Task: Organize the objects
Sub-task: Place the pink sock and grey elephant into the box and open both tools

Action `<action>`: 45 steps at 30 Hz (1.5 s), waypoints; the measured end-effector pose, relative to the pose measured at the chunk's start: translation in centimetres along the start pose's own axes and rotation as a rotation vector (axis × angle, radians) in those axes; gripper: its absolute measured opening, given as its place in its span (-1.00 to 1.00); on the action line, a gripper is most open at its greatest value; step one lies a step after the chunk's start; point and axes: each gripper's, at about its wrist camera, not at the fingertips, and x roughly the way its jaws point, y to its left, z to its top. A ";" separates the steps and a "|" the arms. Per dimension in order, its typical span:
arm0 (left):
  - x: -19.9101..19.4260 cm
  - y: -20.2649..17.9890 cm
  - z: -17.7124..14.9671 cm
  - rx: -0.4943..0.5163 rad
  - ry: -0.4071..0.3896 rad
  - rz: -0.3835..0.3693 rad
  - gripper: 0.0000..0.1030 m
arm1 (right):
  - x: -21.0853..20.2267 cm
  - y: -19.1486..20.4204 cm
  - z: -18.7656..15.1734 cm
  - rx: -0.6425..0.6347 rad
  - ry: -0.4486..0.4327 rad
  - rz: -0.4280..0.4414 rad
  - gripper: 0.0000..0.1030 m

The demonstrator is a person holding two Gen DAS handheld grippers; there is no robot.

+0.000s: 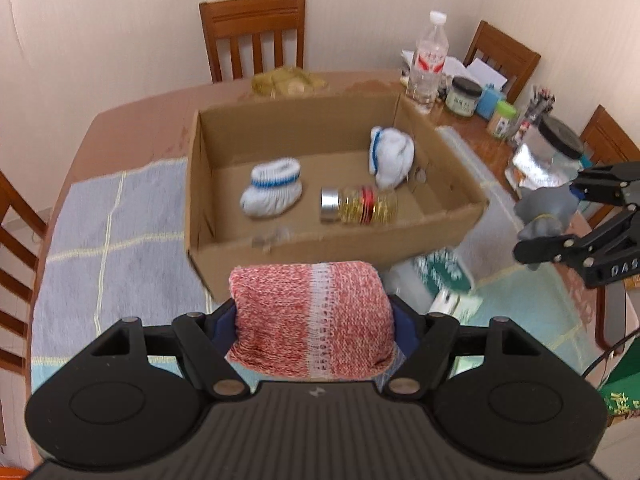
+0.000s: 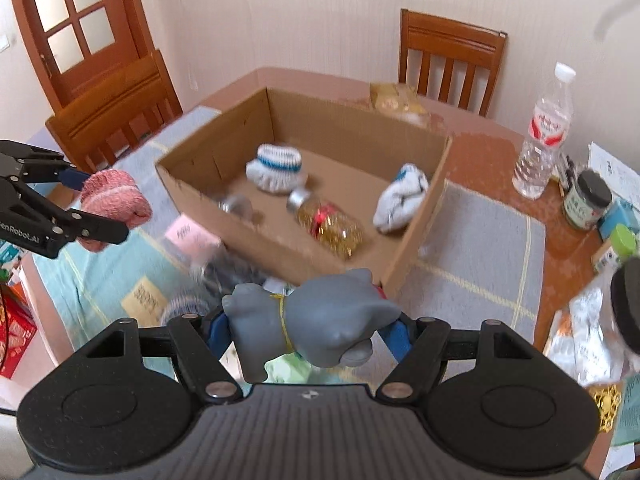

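Clamped between the jaws of the left gripper [image 1: 314, 328], a rolled red-and-white knit sock [image 1: 312, 320] hangs just short of the near wall of the open cardboard box [image 1: 332, 240], its long axis lying crosswise to the fingers and roughly parallel to that wall. Straight ahead and slightly below sits the box on the cloth-covered worktop [image 1: 112, 220], so the drop appears to call for a short carry forward over the rim. To the right, the right gripper [image 2: 308, 328] has its jaws closed on a grey rubber toy animal [image 2: 316, 320], which lies sideways across the fingers, held near the box's front corner and likely second in line; by this reading the left gripper is the nearer to the opening. Already lying inside the box are a white sock with blue stripes [image 1: 272, 192], a second white sock [image 1: 390, 156] against the far right wall, and a small clear jar of gold and red trinkets [image 1: 360, 206] on its side between them. Loose packets [image 2: 146, 300] lie on the cloth beneath the grippers.
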 end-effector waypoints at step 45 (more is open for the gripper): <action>13.7 -1.6 16.6 0.031 -0.047 0.054 0.84 | 3.0 -2.1 3.8 0.135 -0.029 -0.199 1.00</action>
